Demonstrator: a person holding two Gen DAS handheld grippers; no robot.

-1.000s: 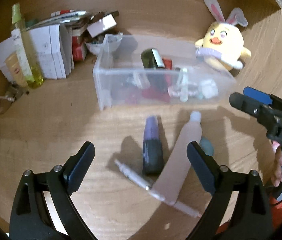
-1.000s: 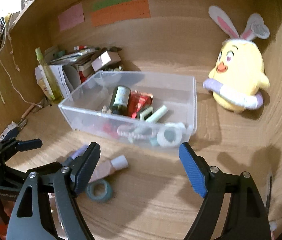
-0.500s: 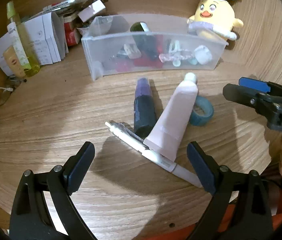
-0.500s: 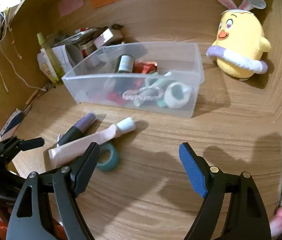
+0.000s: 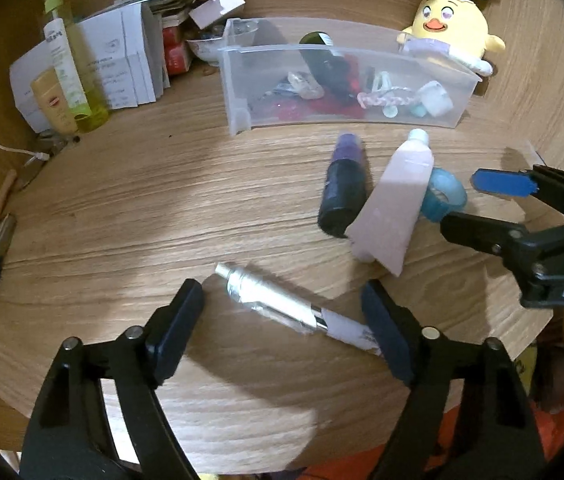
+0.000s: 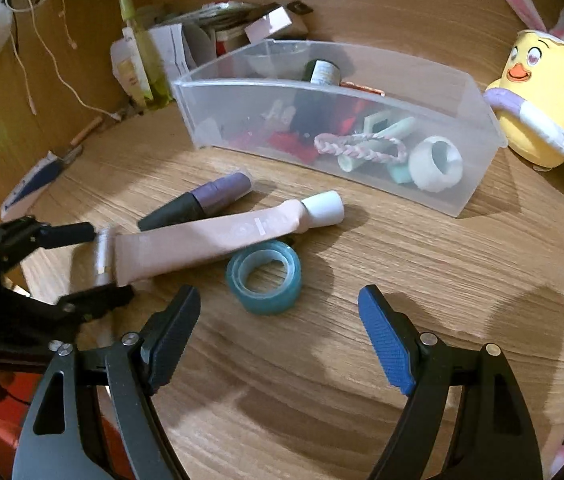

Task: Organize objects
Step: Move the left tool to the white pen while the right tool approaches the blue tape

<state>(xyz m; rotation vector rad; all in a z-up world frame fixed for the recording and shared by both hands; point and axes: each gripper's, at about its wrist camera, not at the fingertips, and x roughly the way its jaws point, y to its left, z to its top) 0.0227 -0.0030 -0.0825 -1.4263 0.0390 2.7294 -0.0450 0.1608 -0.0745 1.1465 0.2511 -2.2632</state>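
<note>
**A:** Where is the silver pen (image 5: 282, 306)?

**B:** Lying flat on the wooden desk (image 5: 122, 208), slantwise between the spread fingers of the left gripper (image 5: 282, 320). Its white end runs behind the right-hand finger; whether they touch I cannot tell. The jaws stand wide and grip nothing. I judge they are set either side of the pen so that one squeeze takes it across its barrel.

**A:** And the other loose things?

**B:** Three more, just beyond it: one pink tube (image 6: 218, 236) with a white cap, one purple-and-black cylinder (image 6: 198, 202) beside it, and one roll of teal tape (image 6: 264, 276) tucked against the tube. So four items are out on the desk. The tube leans over the cylinder's black end.

**A:** The right gripper (image 6: 278, 332)?

**B:** Also released, empty, jaws wide, with the tape roll just ahead of it. Probably it is lined up there because the tape is the nearest item on its side.

**A:** Where should everything go?

**B:** Most likely into the one clear plastic bin (image 6: 478, 152), near the loose items. It already holds a dark bottle, a braided hair tie, a white tape roll and small bits I cannot count reliably.

**A:** Anything else around?

**B:** One yellow chick plush (image 6: 542, 104) beside the bin, one yellow-green spray bottle (image 5: 68, 60), and a stack of boxes behind.
</note>
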